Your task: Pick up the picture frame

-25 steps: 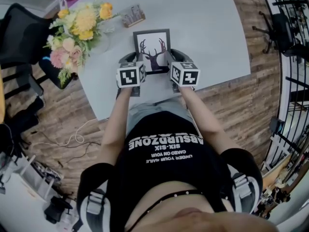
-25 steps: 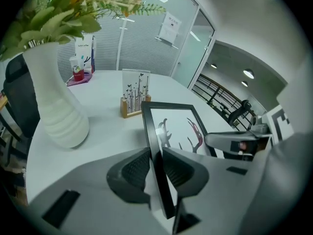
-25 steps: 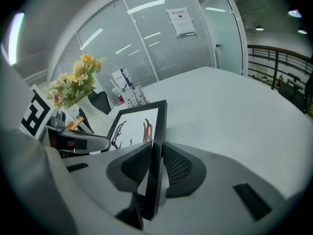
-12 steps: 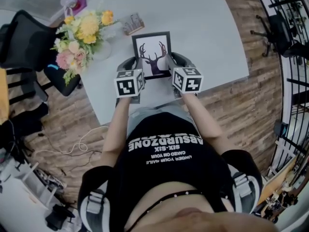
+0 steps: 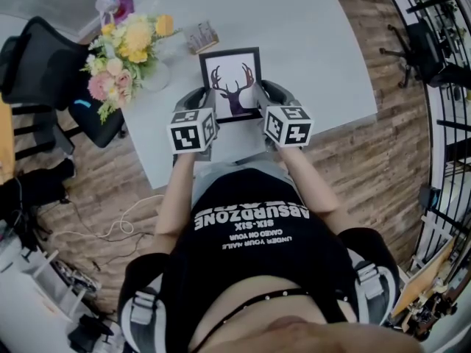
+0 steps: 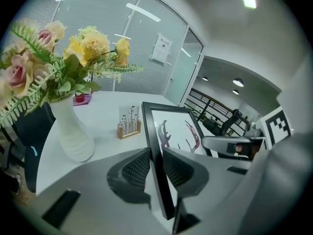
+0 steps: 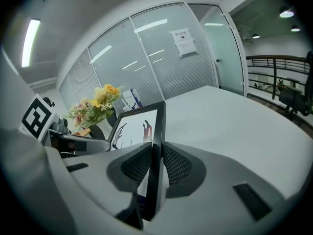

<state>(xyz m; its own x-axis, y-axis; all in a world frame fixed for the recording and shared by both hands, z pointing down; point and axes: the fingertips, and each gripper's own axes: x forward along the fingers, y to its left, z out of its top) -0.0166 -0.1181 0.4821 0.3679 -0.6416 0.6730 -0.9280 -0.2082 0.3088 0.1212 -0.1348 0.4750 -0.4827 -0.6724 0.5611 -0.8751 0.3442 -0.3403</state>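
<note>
nearest: left gripper, jaws pinched on the left side rail of the picture frame. the black rail runs up between the two ribbed pads, edge-on to the camera. right gripper mirrors it, jaws clamped on the frame's right rail. neither is the nearer one: in the head view they sit level, one on each side, low on the rails.

frame position: between the two grippers, over the near part of the grey table, deer-antler print facing up towards the person. long axis runs away from the person, bottom edge near, top edge far. it leans back, neither flat nor upright. cannot tell whether the bottom edge touches the table or hangs just clear.

judgement: grip is taken on both sides. what remains is a straight raise, both grippers rising evenly, or the frame may twist between the pads.

beyond: small wooden holder just past the top edge, apart from it. white vase of flowers further left. both are close enough to mind if the frame tips forward.
</note>
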